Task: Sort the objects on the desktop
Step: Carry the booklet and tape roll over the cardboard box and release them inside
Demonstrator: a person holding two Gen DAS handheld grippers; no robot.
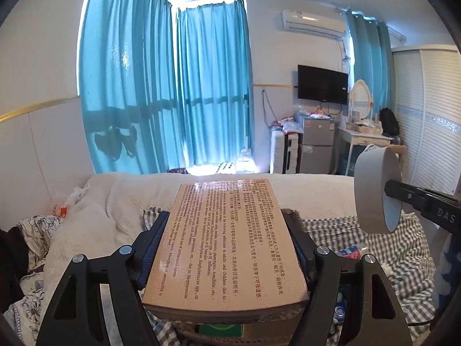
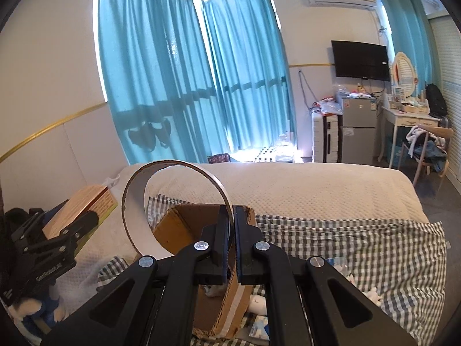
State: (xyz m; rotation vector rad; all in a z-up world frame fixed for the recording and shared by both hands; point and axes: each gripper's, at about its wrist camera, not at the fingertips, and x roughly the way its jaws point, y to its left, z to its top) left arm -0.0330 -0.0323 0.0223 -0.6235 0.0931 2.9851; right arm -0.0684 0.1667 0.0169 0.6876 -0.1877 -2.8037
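Note:
A flat tan medicine box printed with text lies level between the fingers of my left gripper, which is shut on its long sides. In the right wrist view that box and the left gripper hang at the far left over the bed. My right gripper is shut on the rim of a grey-white tape roll, which stands upright as a ring. The roll hangs over an open brown cardboard box. In the left wrist view the tape roll and the right gripper are at the right.
A bed with a white blanket and a grey checked cloth lies under both grippers. Small packets lie on the cloth around the cardboard box. A blue and white plush toy sits at the lower left. A fridge, a desk and a chair stand far back on the right.

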